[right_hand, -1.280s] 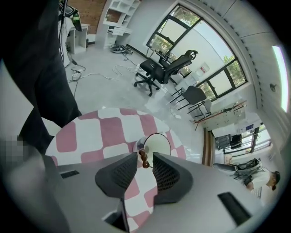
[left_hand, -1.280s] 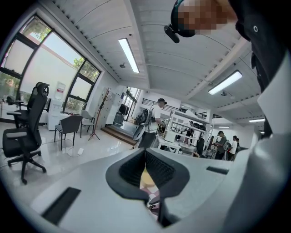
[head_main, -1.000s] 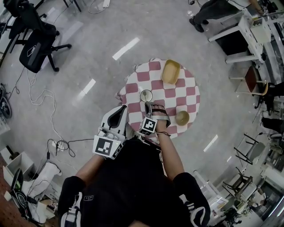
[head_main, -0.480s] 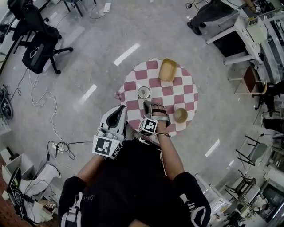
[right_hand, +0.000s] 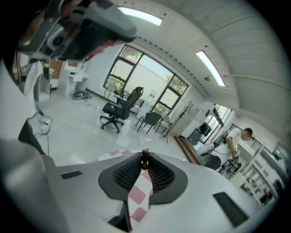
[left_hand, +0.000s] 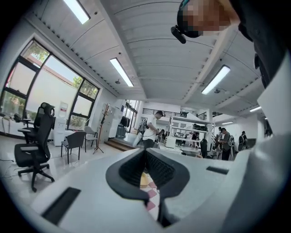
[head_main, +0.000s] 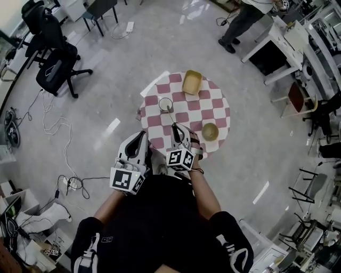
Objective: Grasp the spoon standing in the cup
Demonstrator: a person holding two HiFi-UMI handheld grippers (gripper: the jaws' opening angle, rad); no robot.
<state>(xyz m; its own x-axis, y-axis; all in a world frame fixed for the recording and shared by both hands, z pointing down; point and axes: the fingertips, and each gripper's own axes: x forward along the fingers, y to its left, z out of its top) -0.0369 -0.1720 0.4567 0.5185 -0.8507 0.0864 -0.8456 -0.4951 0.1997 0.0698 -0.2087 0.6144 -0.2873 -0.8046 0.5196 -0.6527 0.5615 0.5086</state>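
Observation:
A pale cup [head_main: 165,104] stands on the left part of the round table with a red and white checked cloth [head_main: 215,104]. A thin spoon [head_main: 170,113] leans out of the cup toward me. My right gripper [head_main: 175,127] reaches over the table's near side, with its tips at the spoon's handle end. In the right gripper view the dark brown handle tip [right_hand: 144,161] is pinched between the two jaw tips of the right gripper [right_hand: 144,157]. My left gripper [head_main: 142,134] hangs off the table's near left edge, shut and empty, and its tips meet in the left gripper view [left_hand: 145,150].
A yellow tray [head_main: 192,82] lies at the table's far side and a yellowish bowl [head_main: 210,131] at its near right. Office chairs [head_main: 56,66] stand far left, cables [head_main: 50,120] run over the floor, and desks [head_main: 282,42] and a standing person [head_main: 241,16] are at the far right.
The view has shifted, so the table sits higher in the picture. My right gripper is now a little farther from the cup, with the spoon showing between them. The left gripper has barely moved.

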